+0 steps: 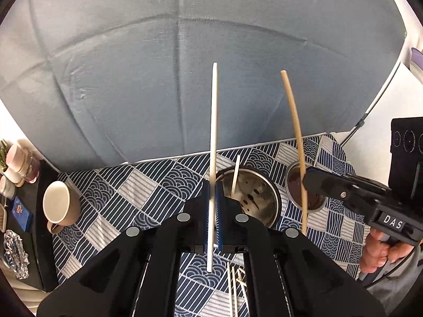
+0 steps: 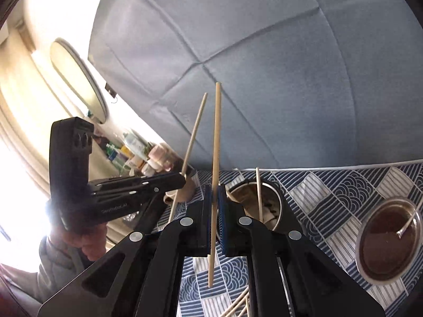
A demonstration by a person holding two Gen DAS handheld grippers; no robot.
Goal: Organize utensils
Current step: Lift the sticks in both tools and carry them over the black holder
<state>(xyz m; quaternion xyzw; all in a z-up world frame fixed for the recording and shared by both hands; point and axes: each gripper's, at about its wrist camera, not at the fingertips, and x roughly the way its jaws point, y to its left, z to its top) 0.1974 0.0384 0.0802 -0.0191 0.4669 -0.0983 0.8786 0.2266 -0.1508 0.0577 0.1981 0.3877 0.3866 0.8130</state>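
**One chopstick in each gripper, above the patterned cloth**

Here we hold two black two-finger grippers over a table covered with a blue and white patterned cloth (image 1: 137, 185). Our left gripper (image 1: 213, 185) has its blue pads pressed together on a thin white chopstick (image 1: 213, 137), which stands nearly upright between them and sticks out above and below. Our right gripper (image 2: 216, 187) pinches a long beige wooden chopstick (image 2: 215, 142) in the same way, also nearly upright. Both chopsticks are lifted off the cloth.

Just behind the grippers stands a round steel pot (image 1: 257, 192) with one white stick (image 1: 235, 174) leaning inside it. To its right is a small steel bowl with a brown inside (image 2: 388, 237). More pale sticks (image 1: 234, 285) lie on the cloth under the grippers. A beige ceramic mug (image 1: 59, 203) stands at the left edge of the cloth.
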